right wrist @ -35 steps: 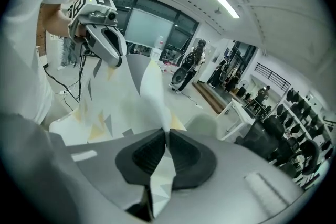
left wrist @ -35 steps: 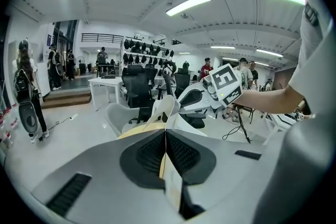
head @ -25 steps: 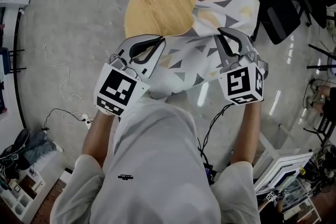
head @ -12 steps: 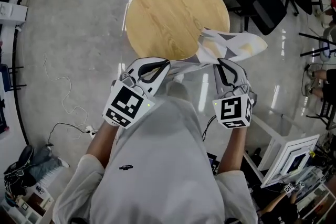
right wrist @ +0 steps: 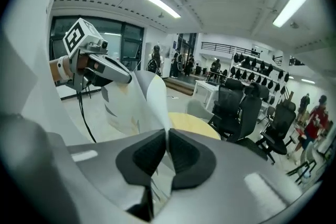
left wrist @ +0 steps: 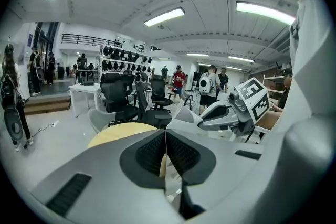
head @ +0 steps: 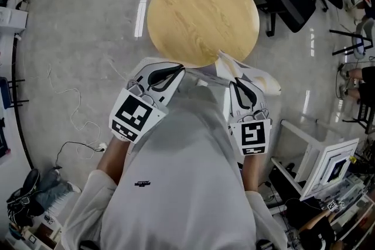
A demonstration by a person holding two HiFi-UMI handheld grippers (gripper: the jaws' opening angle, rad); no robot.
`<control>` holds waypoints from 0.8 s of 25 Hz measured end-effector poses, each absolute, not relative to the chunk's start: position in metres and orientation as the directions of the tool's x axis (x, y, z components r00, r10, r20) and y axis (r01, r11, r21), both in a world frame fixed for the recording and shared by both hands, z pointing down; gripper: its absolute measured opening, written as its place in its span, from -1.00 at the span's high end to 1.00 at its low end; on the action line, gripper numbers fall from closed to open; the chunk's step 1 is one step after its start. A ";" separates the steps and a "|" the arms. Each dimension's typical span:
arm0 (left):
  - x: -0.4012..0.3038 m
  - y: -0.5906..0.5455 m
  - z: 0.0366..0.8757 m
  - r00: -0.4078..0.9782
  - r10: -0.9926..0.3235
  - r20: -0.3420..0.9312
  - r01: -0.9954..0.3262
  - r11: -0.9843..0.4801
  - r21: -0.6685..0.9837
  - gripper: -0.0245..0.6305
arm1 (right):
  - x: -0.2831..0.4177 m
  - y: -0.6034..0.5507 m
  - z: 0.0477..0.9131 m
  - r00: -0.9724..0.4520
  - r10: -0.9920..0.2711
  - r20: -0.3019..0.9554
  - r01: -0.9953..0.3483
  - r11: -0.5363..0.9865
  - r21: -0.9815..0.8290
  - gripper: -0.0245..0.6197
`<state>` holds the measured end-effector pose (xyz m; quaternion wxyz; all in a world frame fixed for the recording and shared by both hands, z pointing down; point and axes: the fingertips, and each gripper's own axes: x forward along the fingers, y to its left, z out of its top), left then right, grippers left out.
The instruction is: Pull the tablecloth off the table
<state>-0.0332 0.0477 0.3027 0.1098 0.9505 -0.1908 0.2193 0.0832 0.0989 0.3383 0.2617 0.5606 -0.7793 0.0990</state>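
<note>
The white tablecloth [head: 253,74] with grey and yellow triangles is off the round wooden table [head: 202,12] and hangs bunched past its near right edge. A strip of it stretches between my two grippers, close to my chest. My left gripper [head: 179,71] is shut on one edge of the tablecloth [left wrist: 182,112], which rises from its closed pads [left wrist: 153,152]. My right gripper [head: 233,82] is shut on the other edge, and the tablecloth [right wrist: 151,96] billows up from its jaws toward the left gripper [right wrist: 100,68]. The wooden top is bare.
Black office chairs [head: 293,0] stand behind the table on the right. A white desk corner [head: 325,164] is at my right, and cables [head: 70,99] trail over the floor at left. People [left wrist: 178,81] stand far back in the room.
Both grippers drew back toward my body with the cloth. The cloth slid off the tabletop, which is now bare, and hangs at the near right edge.
</note>
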 end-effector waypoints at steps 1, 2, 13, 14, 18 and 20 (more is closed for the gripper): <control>-0.036 0.048 0.301 0.835 -0.318 0.448 -0.413 -0.902 0.128 0.90 | 0.079 0.102 0.338 -0.236 -0.826 0.512 -0.933 0.340 0.118 0.82; -0.038 0.048 0.299 0.839 -0.323 0.437 -0.415 -0.900 0.130 0.90 | 0.075 0.103 0.337 -0.240 -0.830 0.504 -0.938 0.332 0.099 0.82; -0.080 0.046 0.287 0.863 -0.324 0.387 -0.409 -0.899 0.158 0.90 | 0.031 0.111 0.338 -0.245 -0.844 0.478 -0.961 0.276 -0.005 0.81; -0.083 0.047 0.288 0.863 -0.322 0.389 -0.407 -0.900 0.159 0.90 | 0.029 0.111 0.338 -0.240 -0.847 0.475 -0.963 0.270 -0.005 0.81; -0.090 0.050 0.292 0.864 -0.310 0.396 -0.398 -0.903 0.163 0.90 | 0.024 0.112 0.339 -0.221 -0.853 0.472 -0.968 0.252 0.001 0.81; -0.090 0.052 0.293 0.865 -0.305 0.398 -0.394 -0.905 0.163 0.90 | 0.025 0.114 0.339 -0.214 -0.857 0.469 -0.970 0.244 0.003 0.81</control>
